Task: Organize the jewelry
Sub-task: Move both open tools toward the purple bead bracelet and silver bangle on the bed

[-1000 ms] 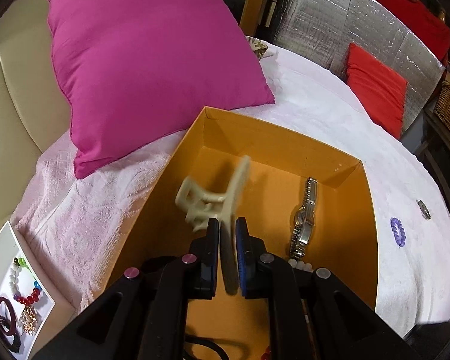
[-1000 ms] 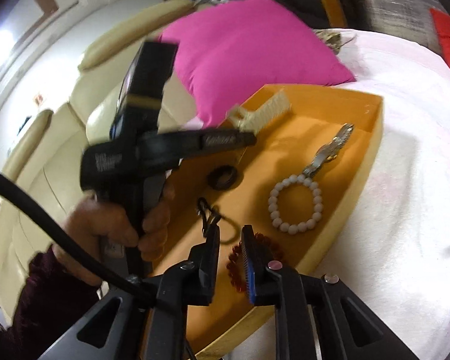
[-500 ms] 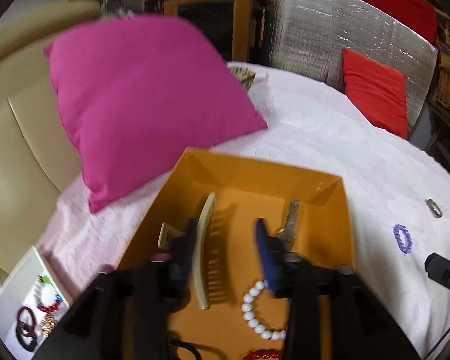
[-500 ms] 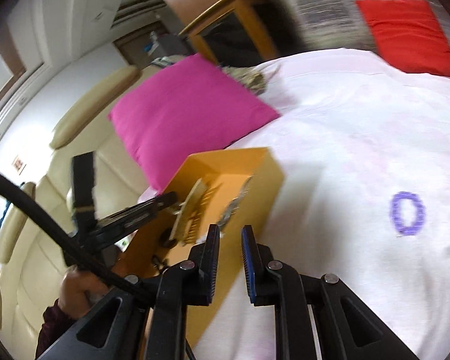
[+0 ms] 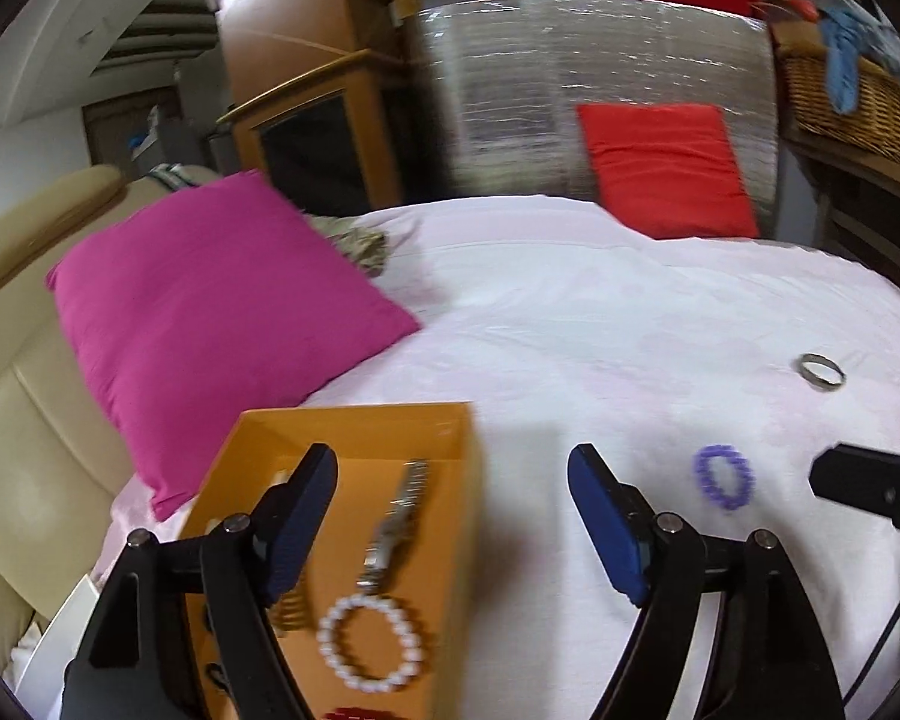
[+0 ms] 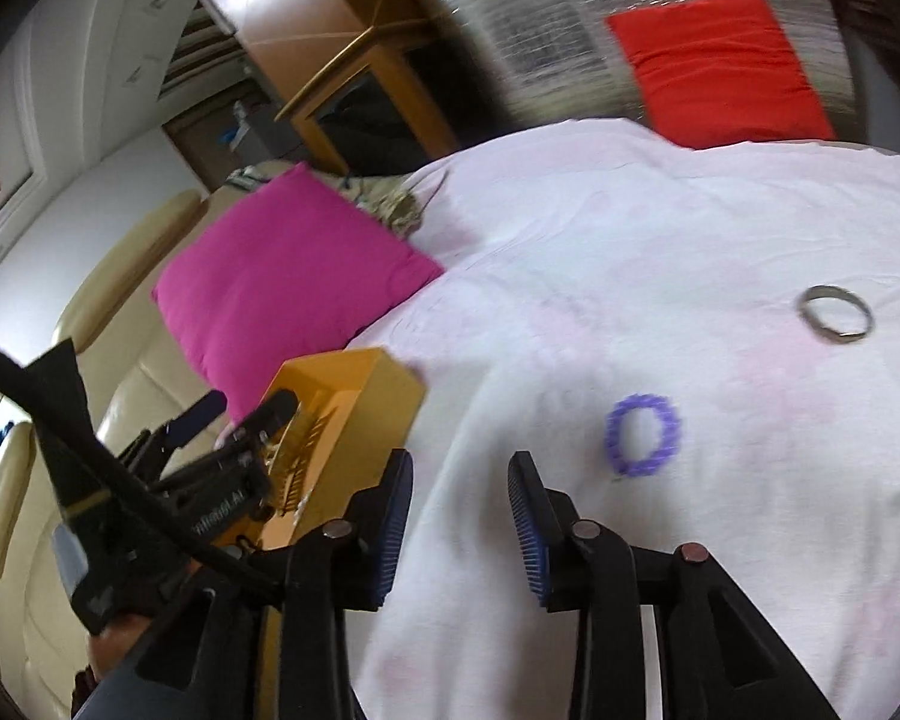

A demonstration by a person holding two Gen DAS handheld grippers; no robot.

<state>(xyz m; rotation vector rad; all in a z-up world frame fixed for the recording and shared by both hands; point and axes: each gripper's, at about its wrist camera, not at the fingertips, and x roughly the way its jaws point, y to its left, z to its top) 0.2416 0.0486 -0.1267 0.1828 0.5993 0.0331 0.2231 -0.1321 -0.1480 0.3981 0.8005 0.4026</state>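
An orange box [image 5: 450, 540] on the white bedspread holds a silver watch [image 5: 396, 516], a white bead bracelet [image 5: 366, 642] and a cream hair claw [image 6: 306, 462]. My left gripper [image 5: 453, 480] is open and empty above the box's right wall. A purple bracelet [image 6: 642, 435] and a silver ring [image 6: 837, 312] lie on the bedspread; both also show in the left wrist view, the bracelet [image 5: 723, 477] and the ring [image 5: 821, 370]. My right gripper [image 6: 462, 492] is open and empty, just left of the purple bracelet.
A magenta pillow [image 5: 210, 312] lies behind the box. A red cushion [image 5: 660, 168] leans on a silver foil panel [image 5: 510, 102] at the far end. A cream sofa [image 5: 24, 450] runs along the left. A wicker basket [image 5: 852, 90] stands at the right.
My left gripper let go of the hair claw in the box, opened wide and drew back. My right gripper swung from the box toward the purple bracelet and opened.
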